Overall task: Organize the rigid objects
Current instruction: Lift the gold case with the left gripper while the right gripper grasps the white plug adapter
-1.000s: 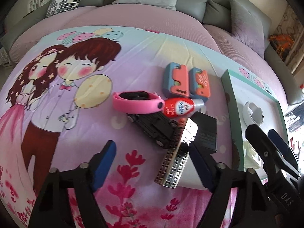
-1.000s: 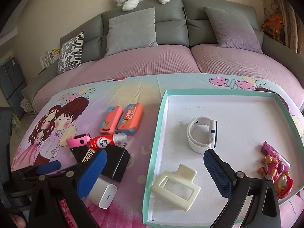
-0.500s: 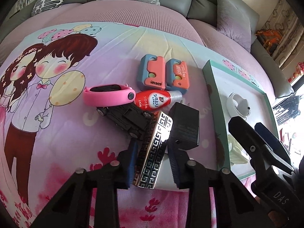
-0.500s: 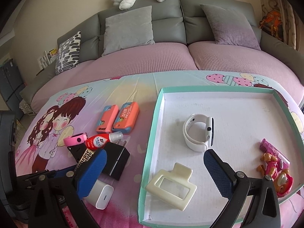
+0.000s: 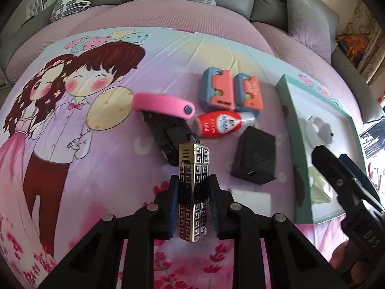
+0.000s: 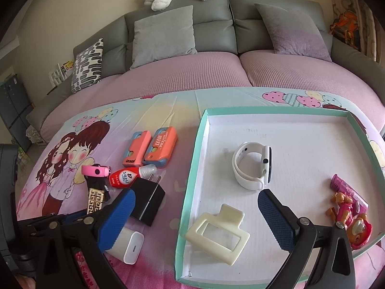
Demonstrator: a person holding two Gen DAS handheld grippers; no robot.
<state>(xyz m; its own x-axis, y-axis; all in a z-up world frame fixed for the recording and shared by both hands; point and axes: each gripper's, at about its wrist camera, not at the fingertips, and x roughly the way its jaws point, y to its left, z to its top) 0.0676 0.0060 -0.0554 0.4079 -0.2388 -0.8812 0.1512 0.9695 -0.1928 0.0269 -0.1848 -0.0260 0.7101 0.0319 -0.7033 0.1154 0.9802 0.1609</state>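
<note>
Tray [image 6: 203, 130]: teal-rimmed and white inside, it holds a white watch [image 6: 252, 166], a cream clip [image 6: 216, 233] and pink toys [image 6: 349, 209].
Left gripper [image 5: 193, 207]: closed on the patterned metal lighter [image 5: 193, 190], held above the cloth, left of the tray.
Right gripper [image 6: 195, 219]: spread wide with nothing between its fingers, over the tray's near edge.
Cloth: a black charger [image 6: 148, 200] and a white charger [image 6: 131, 246] lie on it beside the tray.

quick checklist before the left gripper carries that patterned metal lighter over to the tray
1. Left gripper shut on the silver patterned metal lighter: ok.
2. Lighter lifted off the black toy car: cannot tell.
3. Free floor in the teal-rimmed white tray: ok.
4. Right gripper, open, hangs over the tray's near left edge, in the way: not ok.
5. Black charger block lies along the route: not ok.
</note>
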